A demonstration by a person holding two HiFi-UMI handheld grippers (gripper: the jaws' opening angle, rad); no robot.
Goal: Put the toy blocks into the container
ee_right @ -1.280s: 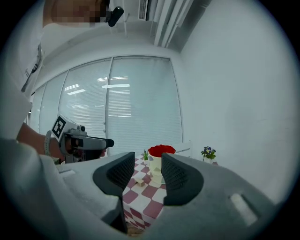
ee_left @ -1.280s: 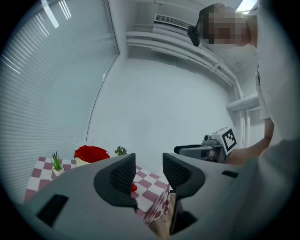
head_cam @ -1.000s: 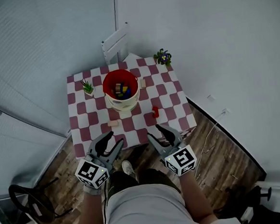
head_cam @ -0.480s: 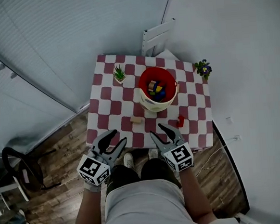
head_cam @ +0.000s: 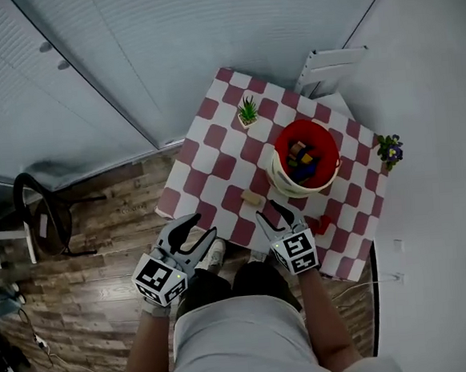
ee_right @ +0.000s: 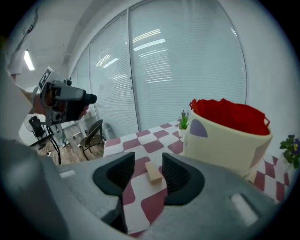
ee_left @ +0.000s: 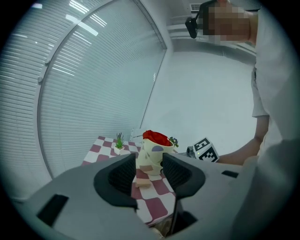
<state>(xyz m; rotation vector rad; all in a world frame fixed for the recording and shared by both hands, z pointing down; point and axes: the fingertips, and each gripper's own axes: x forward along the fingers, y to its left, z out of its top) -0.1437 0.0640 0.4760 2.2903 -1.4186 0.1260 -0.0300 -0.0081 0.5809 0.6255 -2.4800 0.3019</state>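
Where the checked table (head_cam: 214, 146) fills the room's corner, a red-lined bucket (head_cam: 280, 169) stands towards its right side with several coloured blocks (head_cam: 301, 158) inside. At the table's near edge the left gripper (head_cam: 200, 230) and right gripper (head_cam: 271, 213) hang side by side, both with jaws apart and nothing between the pads. 2 small plants (head_cam: 248, 112) sit at the far edges. 1 wood block (head_cam: 252, 197) lies on the cloth just left of the bucket, ahead of the right gripper, and 1 red block (head_cam: 322, 225) lies nearer, below the bucket.
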